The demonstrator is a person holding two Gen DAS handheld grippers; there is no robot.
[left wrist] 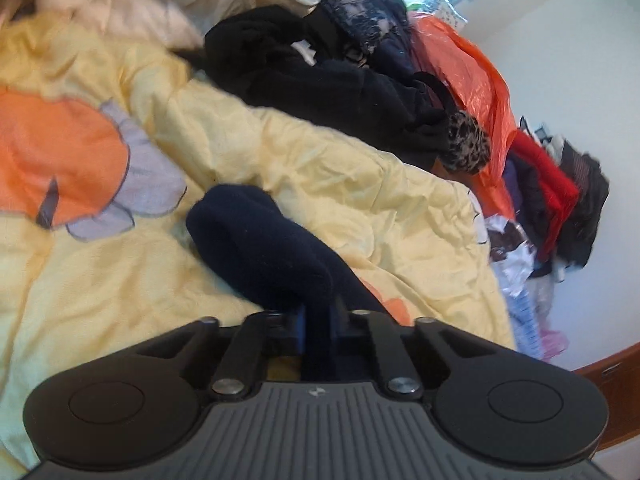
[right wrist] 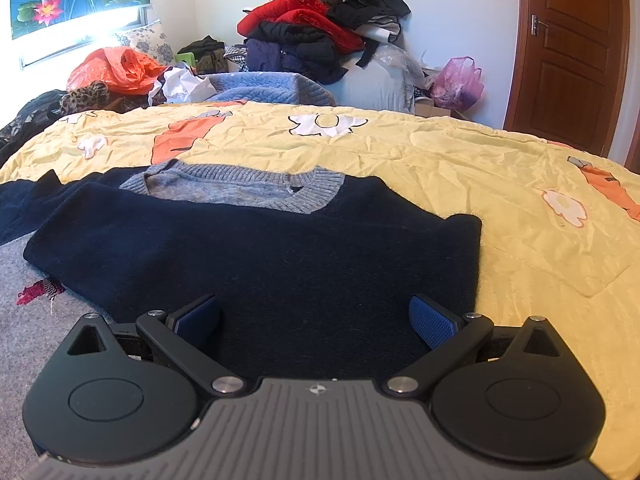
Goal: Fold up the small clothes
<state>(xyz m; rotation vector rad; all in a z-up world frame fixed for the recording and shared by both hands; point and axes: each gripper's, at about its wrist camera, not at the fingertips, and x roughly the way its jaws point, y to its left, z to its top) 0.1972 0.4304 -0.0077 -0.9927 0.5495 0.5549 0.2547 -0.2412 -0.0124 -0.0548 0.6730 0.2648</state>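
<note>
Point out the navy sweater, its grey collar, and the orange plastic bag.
navy sweater (right wrist: 280,264), right wrist view, middle of body.
grey collar (right wrist: 316,192), right wrist view, ribbed band.
orange plastic bag (right wrist: 116,70), right wrist view, crumpled top.

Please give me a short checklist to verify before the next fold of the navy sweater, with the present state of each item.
1. Left tongs are shut on the sweater fabric: ok, dark knit is pinched between the pads.
2. Right tongs are free to grasp: ok, jaws open above the navy sweater, nothing between them.
3. Sweater body lies flat on the yellow quilt: ok, grey collar faces away.
4. Which part the left tongs hold, sleeve or hem: cannot tell.
5. Space for the fold: ok, bare quilt lies to the sweater's right; the clothes pile stands far behind.
</note>
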